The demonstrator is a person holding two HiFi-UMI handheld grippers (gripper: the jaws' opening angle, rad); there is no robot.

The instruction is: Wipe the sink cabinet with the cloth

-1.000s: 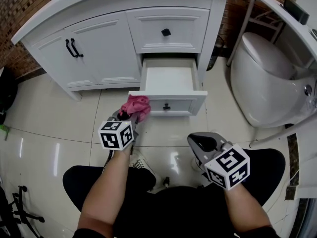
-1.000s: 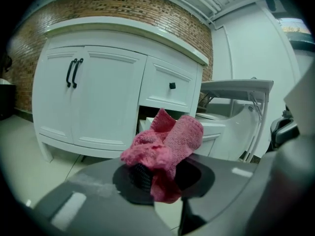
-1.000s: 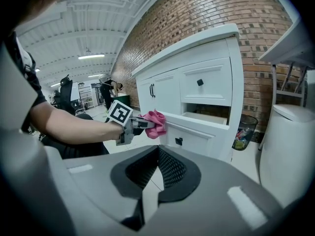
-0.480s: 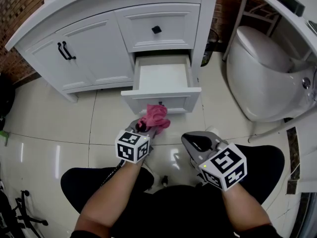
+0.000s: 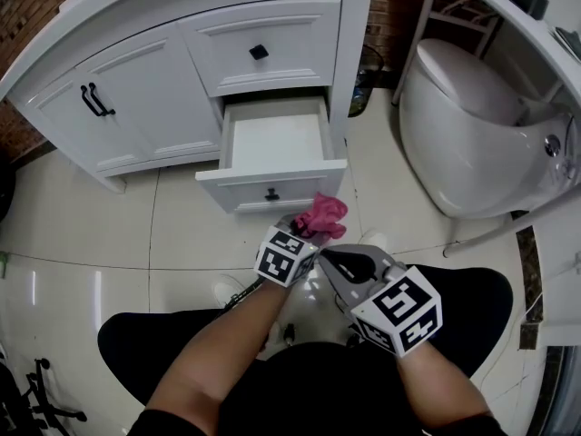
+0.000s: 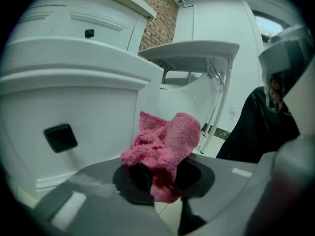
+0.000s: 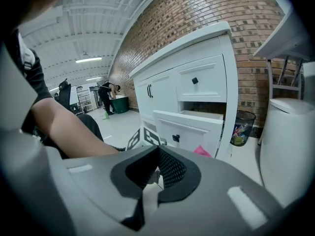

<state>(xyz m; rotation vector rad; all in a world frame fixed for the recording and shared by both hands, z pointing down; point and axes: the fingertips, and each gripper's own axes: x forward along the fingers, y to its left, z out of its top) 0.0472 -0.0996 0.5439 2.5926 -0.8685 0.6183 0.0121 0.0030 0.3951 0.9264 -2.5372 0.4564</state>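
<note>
The white sink cabinet (image 5: pixel 145 80) stands at the top of the head view, its lower drawer (image 5: pixel 272 157) pulled out and bare inside. My left gripper (image 5: pixel 309 228) is shut on a bunched pink cloth (image 5: pixel 321 216), held just right of the drawer's front corner above the floor. In the left gripper view the pink cloth (image 6: pixel 165 144) bulges from the shut jaws beside the drawer front (image 6: pixel 74 117). My right gripper (image 5: pixel 338 263) sits close behind the left one, shut with nothing in it; its own view shows the cabinet (image 7: pixel 197 92) ahead.
A white toilet (image 5: pixel 472 130) stands at the right, near a white shelf edge (image 5: pixel 536 25). The glossy tiled floor (image 5: pixel 82 243) spreads to the left. A small bin (image 7: pixel 241 127) stands between cabinet and toilet. My dark-clothed legs (image 5: pixel 463 307) are at the bottom.
My left gripper has carried the pink cloth to the right, from the drawer's left front corner to its right corner. The view has shifted right; the right gripper stays near.
</note>
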